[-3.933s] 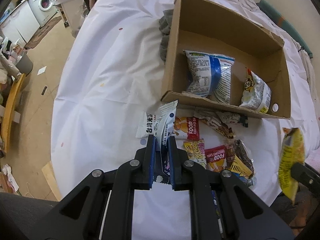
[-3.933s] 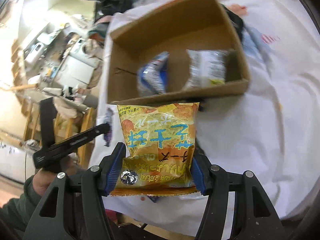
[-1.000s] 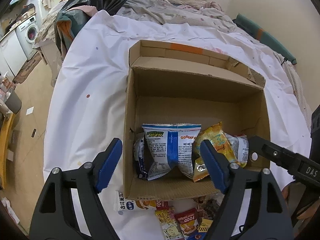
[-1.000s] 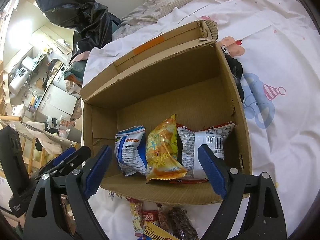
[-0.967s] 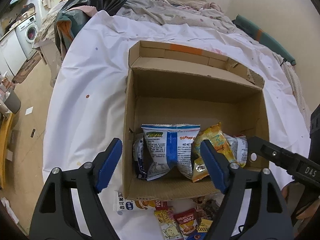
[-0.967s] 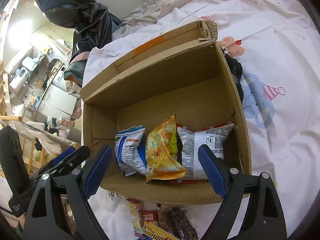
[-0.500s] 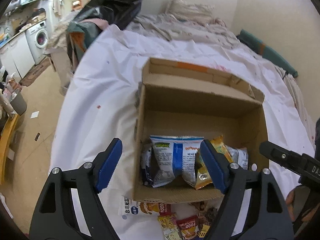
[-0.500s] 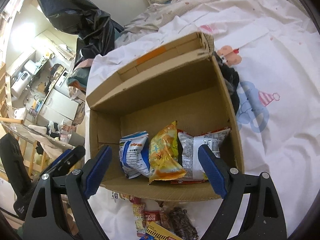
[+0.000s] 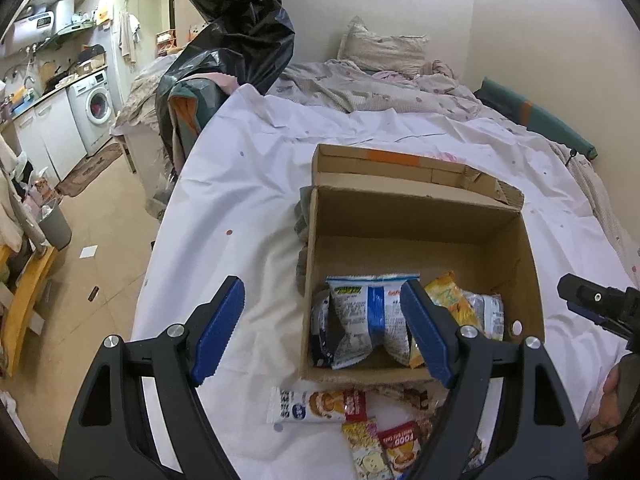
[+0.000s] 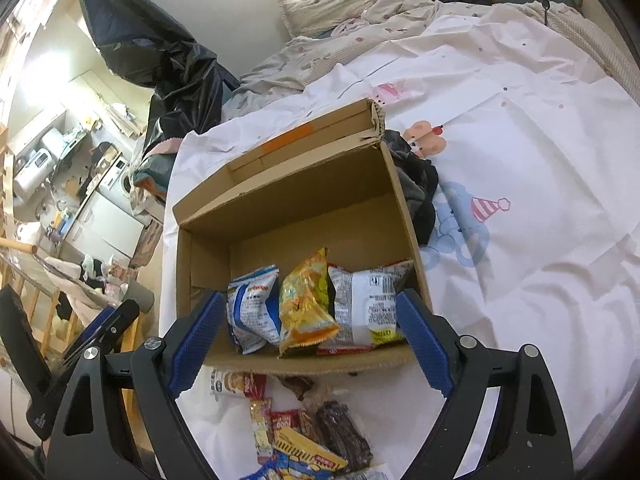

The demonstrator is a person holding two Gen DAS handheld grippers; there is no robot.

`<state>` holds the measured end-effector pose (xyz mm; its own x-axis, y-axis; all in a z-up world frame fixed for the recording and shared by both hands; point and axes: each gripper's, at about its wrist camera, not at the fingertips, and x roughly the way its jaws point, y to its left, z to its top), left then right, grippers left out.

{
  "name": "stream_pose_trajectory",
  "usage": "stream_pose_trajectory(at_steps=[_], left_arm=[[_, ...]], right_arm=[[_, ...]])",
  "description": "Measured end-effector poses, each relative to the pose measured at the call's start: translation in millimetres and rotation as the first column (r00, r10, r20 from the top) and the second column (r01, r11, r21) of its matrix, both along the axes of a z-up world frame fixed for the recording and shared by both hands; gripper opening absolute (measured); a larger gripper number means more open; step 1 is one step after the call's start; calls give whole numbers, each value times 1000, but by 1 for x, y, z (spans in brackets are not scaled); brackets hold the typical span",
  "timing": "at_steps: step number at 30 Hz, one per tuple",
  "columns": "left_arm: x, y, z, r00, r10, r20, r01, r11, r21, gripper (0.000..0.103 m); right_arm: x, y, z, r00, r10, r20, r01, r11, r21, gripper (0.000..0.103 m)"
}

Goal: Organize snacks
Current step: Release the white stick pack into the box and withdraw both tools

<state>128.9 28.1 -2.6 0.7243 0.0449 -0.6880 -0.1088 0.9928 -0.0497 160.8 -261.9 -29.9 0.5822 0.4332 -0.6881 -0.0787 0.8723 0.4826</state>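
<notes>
An open cardboard box [image 9: 420, 216] [image 10: 280, 208] sits on a white sheet. Snack bags stand along its near wall: a blue-and-white bag [image 9: 368, 320] [image 10: 252, 308], a yellow-orange bag [image 9: 448, 296] [image 10: 304, 300] and a silver-white bag [image 9: 486, 314] [image 10: 368, 300]. Several loose small snacks [image 9: 352, 412] [image 10: 304, 428] lie on the sheet in front of the box. My left gripper [image 9: 322, 332] is open and empty above the box's near left. My right gripper [image 10: 308, 338] is open and empty above the box's near edge.
The white sheet [image 9: 240, 200] covers a bed with rumpled bedding and a pillow [image 9: 380, 48] at the far end. A dark cloth [image 10: 416, 184] lies beside the box. A black plastic bag [image 9: 240, 20] and a washing machine [image 9: 96, 108] stand to the left, beyond the bed edge.
Both grippers have let go of their snack bags, which now stand in the box. Both have since pulled up and back from the box, jaws wide open.
</notes>
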Motion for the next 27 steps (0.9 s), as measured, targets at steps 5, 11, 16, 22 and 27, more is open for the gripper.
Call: stream_pose_trajectory(at_steps=[5, 11, 16, 22, 27], left_arm=[[-12, 9, -3, 998, 40, -40, -41, 999, -30, 78], [-27, 6, -10, 996, 17, -90, -21, 999, -39, 78], [-39, 2, -20, 989, -16, -149, 6, 998, -69, 78], [-48, -2, -35, 978, -24, -205, 9, 998, -70, 78], [-50, 0, -48, 965, -2, -263, -18, 997, -76, 78]], right_arm=[[-14, -1, -3, 1000, 7, -15, -7, 1000, -3, 90], [-35, 1, -7, 999, 24, -37, -24, 1000, -4, 90], [-51, 3, -15, 997, 37, -67, -38, 999, -15, 90], [-65, 5, -30, 992, 53, -116, -57, 998, -31, 90], [-69, 2, -41, 989, 33, -144, -44, 996, -77, 90]])
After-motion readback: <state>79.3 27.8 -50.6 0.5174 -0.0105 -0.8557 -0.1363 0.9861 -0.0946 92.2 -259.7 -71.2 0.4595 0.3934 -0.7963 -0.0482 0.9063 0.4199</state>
